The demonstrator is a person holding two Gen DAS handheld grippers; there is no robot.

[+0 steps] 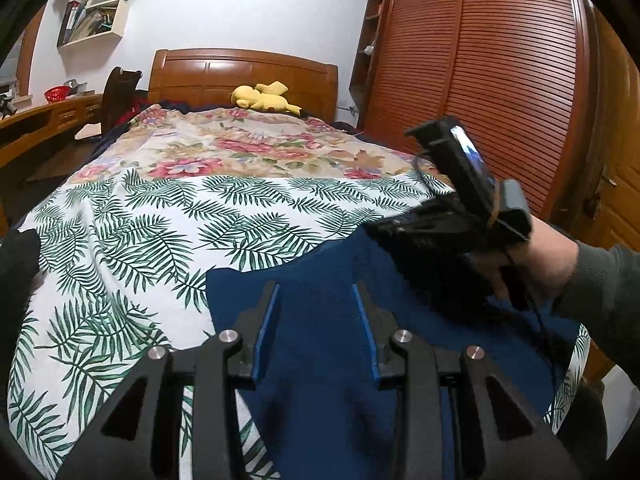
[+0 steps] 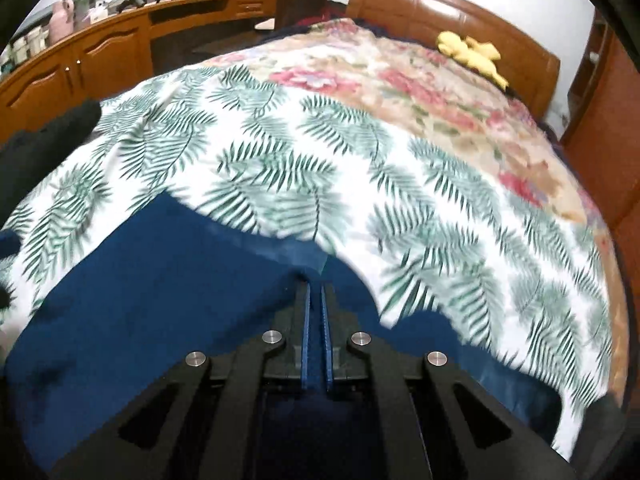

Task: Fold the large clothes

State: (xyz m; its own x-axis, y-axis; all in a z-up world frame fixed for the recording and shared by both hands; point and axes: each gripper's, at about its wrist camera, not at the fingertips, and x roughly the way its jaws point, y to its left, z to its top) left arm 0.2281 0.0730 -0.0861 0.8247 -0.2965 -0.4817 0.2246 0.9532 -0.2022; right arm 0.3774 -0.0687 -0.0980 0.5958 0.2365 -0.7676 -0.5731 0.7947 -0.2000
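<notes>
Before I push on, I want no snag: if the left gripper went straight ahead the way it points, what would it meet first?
Most likely the blue garment lying right under and ahead of the left gripper. Beyond its edge comes the palm-leaf sheet. Depth is hard to judge here.

Home bedroom.
Wooden bed headboard (image 1: pixel 244 76) at 12 o'clock, louvred wardrobe (image 1: pixel 480 60) at 2, plush toy (image 1: pixel 264 98), wall shelves (image 1: pixel 100 4) at 10.

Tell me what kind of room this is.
A bedroom, most likely: a bed with a wooden headboard, a slatted wardrobe beside it, and a plush toy by the headboard.
</notes>
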